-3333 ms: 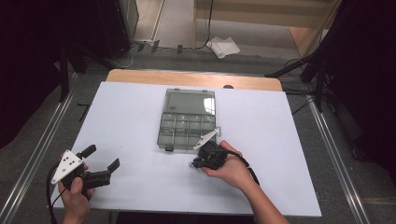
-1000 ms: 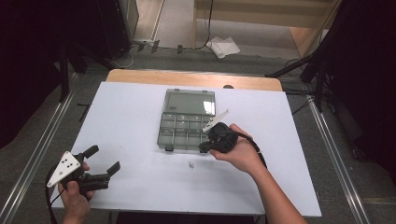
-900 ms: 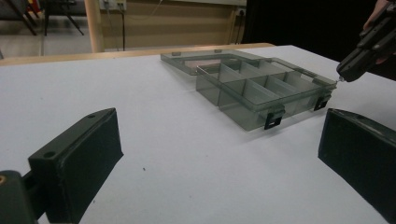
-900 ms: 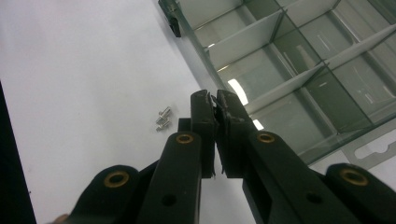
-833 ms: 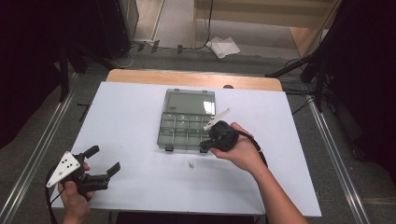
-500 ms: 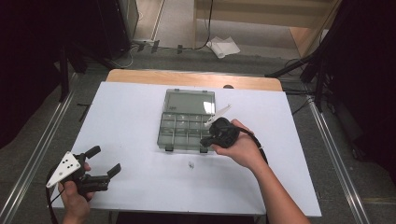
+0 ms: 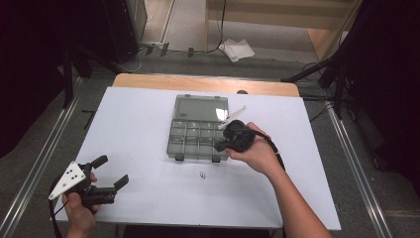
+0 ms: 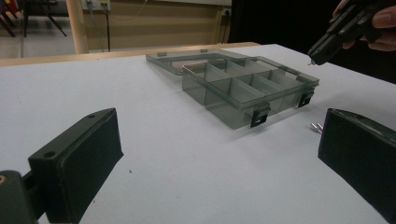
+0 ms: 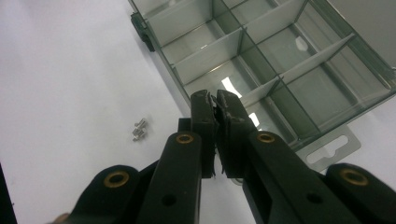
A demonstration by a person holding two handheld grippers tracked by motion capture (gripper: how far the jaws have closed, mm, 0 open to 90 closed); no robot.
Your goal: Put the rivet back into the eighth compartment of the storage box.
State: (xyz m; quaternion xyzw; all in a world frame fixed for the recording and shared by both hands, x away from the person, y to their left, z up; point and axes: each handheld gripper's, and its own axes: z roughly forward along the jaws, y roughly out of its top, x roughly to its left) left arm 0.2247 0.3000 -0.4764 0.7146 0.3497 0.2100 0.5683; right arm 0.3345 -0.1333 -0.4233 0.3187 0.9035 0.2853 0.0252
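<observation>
The right gripper (image 7: pixel 222 145), jaws pressed together on a tiny screw, hovers mid-frame over the open box (image 7: pixel 198 130). Lower left, the left gripper (image 7: pixel 110 172) rests spread wide.

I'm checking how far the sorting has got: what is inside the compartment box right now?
The compartments of the open box that show look empty, with bare floors and glare. The right gripper, shut, covers part of one near compartment. Small screws lie outside it on the table.
</observation>
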